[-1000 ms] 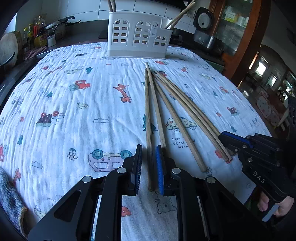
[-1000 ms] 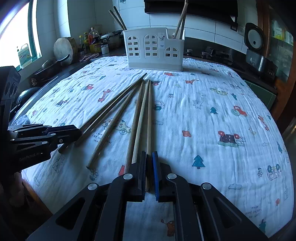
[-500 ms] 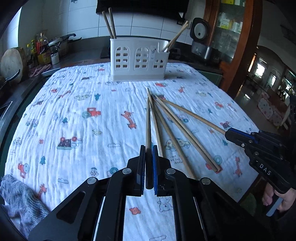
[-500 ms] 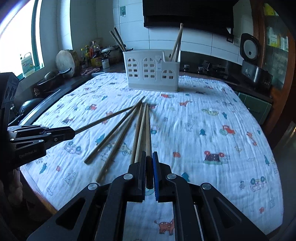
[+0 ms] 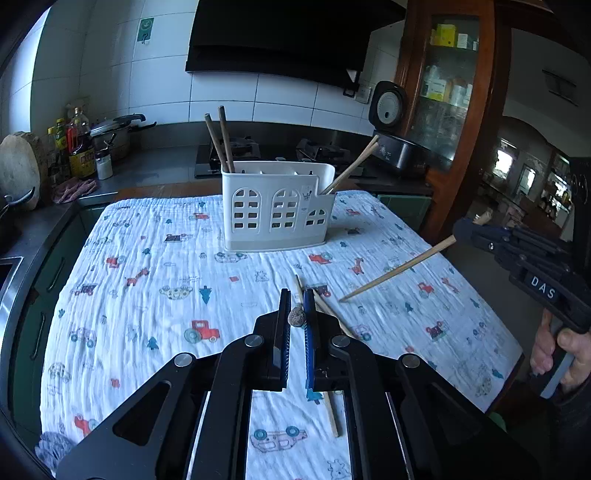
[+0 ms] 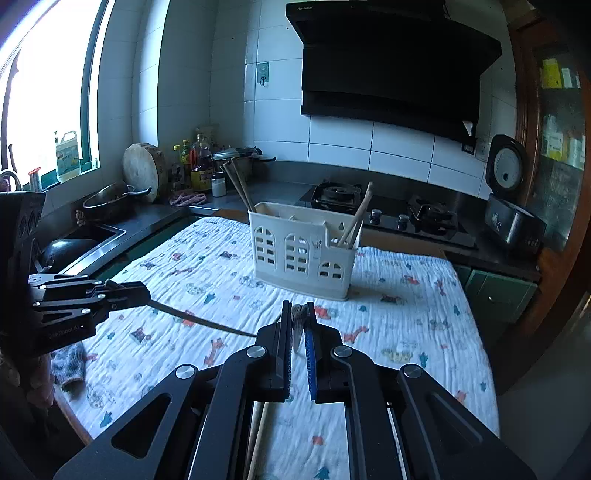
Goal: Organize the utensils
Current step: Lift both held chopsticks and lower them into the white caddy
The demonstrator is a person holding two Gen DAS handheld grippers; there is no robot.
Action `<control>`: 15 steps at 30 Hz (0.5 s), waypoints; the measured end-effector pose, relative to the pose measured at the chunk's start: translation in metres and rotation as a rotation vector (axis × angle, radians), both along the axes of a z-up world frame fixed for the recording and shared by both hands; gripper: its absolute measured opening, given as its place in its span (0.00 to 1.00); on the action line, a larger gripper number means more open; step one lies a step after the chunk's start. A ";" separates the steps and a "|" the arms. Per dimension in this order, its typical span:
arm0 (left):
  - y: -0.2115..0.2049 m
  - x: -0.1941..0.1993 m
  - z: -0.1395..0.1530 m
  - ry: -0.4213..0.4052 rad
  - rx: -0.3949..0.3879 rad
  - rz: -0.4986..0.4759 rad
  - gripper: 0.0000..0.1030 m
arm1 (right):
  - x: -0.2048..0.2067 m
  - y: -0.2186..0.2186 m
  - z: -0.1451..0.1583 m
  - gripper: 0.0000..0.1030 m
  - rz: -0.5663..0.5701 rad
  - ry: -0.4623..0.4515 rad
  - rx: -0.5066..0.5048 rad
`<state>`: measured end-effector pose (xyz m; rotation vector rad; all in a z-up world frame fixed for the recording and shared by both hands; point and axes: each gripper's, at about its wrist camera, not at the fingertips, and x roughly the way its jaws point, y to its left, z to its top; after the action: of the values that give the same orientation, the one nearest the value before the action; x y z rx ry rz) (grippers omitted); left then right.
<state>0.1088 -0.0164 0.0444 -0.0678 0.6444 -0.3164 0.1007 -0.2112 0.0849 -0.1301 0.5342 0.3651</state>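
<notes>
Both chopsticks now lifted off the tablecloth [image 5: 155, 266], left gripper [image 5: 296, 317] and right gripper [image 6: 298, 321] each clamping one; tilt tips down over white utensil caddy [image 5: 277, 206] at the far edge.

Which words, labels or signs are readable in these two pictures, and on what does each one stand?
"DAS": white letters on the right gripper body, left wrist view.
"CanRobot A...": faint print on the left gripper body, right wrist view; its end is unclear.
Bottle labels on the counter: too small to read.
Green sign on the wall tile: a symbol, not readable.
Hood brand: too small.
</notes>
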 end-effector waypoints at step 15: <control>0.002 0.060 0.098 -0.087 0.004 -0.088 0.05 | 0.085 0.012 0.100 0.06 0.071 0.018 0.000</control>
<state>0.1689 -0.0142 0.1427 -0.0215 0.5629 -0.4009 0.1858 -0.1995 0.1852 -0.1467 0.5487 0.4362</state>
